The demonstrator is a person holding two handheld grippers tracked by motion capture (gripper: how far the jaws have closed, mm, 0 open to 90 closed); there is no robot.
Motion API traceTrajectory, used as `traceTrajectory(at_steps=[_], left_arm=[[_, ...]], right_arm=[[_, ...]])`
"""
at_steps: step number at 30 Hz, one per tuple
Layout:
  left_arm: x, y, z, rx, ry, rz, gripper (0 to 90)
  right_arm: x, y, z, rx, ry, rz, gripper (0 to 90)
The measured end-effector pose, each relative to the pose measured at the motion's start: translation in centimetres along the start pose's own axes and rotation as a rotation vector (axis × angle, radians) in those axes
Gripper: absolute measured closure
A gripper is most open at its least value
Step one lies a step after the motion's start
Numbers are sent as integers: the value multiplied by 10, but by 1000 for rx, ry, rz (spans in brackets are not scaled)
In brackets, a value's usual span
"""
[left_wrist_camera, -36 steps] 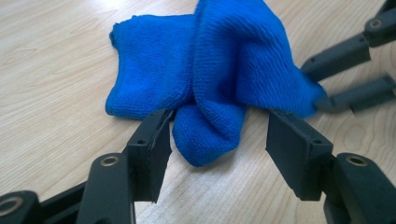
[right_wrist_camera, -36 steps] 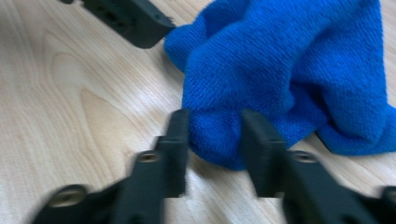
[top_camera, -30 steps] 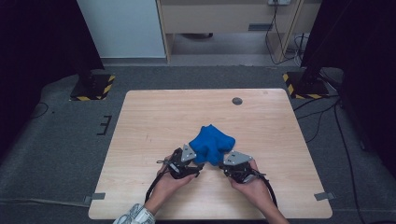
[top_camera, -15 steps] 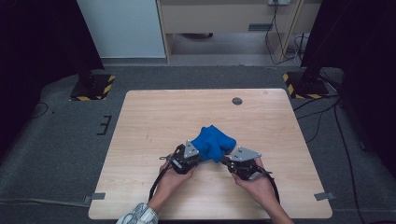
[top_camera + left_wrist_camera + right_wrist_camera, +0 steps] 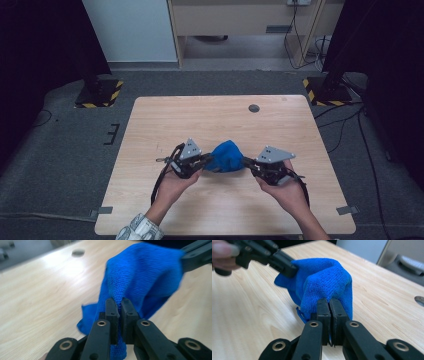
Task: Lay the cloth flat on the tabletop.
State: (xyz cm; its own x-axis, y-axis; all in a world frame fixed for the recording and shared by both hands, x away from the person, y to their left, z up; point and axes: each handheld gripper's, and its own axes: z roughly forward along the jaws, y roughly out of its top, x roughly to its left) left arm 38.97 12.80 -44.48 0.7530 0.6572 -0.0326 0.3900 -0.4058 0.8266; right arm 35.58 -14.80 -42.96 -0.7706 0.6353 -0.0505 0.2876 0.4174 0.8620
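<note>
A blue microfibre cloth [image 5: 227, 156] hangs bunched between my two grippers above the middle of the wooden table [image 5: 150, 130]. My left gripper [image 5: 206, 160] is shut on the cloth's left edge; its jaws have just closed, and in the left gripper view the cloth [image 5: 140, 277] is pinched between the pads at my left gripper [image 5: 119, 302]. My right gripper [image 5: 246, 163] is shut on the cloth's right edge. The right gripper view has the cloth [image 5: 324, 285] clamped at my right gripper [image 5: 329, 303], with the left gripper [image 5: 284, 267] gripping its far corner.
A small round dark grommet [image 5: 254, 108] sits in the table near the far edge. Two stands with black-and-yellow striped bases [image 5: 100, 97] flank the table on the grey carpet. A cabinet [image 5: 240, 20] stands behind.
Both hands have risen and moved apart, lifting the cloth off the table and stretching it between them. The left jaws have closed on the cloth's edge.
</note>
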Motion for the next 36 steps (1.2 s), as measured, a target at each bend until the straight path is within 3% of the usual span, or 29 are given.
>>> traceTrajectory(at_steps=[4, 6, 11, 15, 23, 25, 27, 32, 36], left_arm=[[29, -8, 30, 73, 22, -59, 851], [40, -14, 47, 114, 38, -69, 852], [51, -29, 69, 181, 43, -80, 850], [53, -36, 73, 211, 41, -82, 850], [41, -44, 58, 248, 5, -79, 851], [38, -45, 52, 225, 18, -86, 818], [37, -45, 49, 182, 39, -87, 719], [36, -39, 34, 55, 64, -96, 546], [30, -36, 22, -8, 76, -98, 521]], right_arm=[[-18, -3, 31, 85, -1, 10, 873], [-28, -8, 47, 121, -10, 24, 872], [-48, -22, 82, 179, -32, 76, 870], [-54, -28, 102, 214, -48, 88, 866], [-60, -32, 124, 248, -74, 98, 840], [-59, -30, 124, 244, -78, 103, 779], [-58, -27, 121, 233, -94, 104, 721], [-50, -16, 98, 180, -99, 102, 469], [-41, -12, 78, 146, -107, 107, 370]])
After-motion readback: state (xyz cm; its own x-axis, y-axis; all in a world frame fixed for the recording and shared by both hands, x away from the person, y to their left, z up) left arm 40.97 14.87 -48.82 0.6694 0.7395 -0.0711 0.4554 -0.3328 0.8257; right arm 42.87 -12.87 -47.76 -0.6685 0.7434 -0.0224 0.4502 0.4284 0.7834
